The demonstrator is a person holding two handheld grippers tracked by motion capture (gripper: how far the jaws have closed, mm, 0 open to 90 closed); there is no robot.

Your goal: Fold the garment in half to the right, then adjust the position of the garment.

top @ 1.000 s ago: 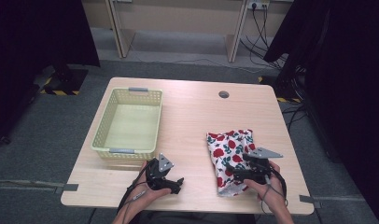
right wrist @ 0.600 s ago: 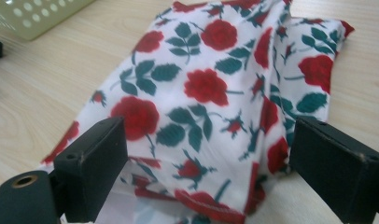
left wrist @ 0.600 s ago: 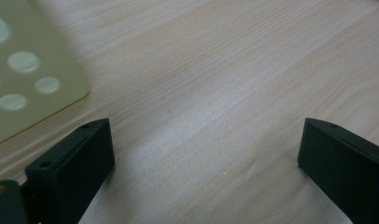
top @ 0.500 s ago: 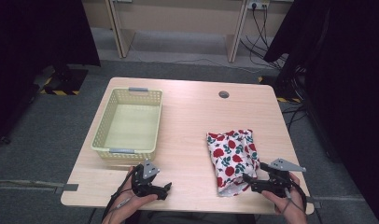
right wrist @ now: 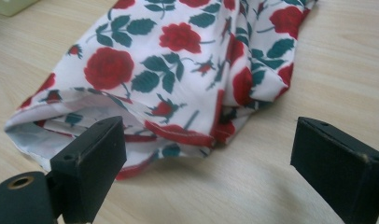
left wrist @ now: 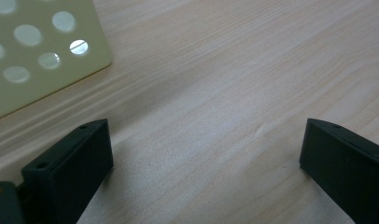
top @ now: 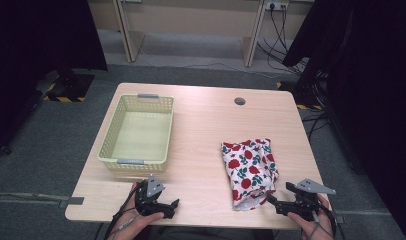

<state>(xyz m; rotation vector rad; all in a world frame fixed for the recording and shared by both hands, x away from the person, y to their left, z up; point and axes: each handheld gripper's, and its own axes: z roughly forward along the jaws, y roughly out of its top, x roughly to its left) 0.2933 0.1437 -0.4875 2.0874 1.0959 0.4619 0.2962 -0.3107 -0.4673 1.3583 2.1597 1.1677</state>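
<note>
cloth: folded white rose-print fabric [right wrist: 178,70], hem just ahead of the fingertips, handy for pinching
right gripper [right wrist: 206,163]: jaws spread, empty
left gripper [left wrist: 201,163]: jaws apart over bare wood
basket: pale yellow perforated plastic basket [top: 136,132], likely the drop spot

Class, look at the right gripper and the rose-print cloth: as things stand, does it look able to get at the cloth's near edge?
Probably yes. The right gripper sits just beside the rose-print cloth with its jaws wide open, and only bare table lies between them.

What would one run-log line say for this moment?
left gripper: open, over bare table | right gripper: open, beside rose-print cloth, not gripping | basket: empty
</note>
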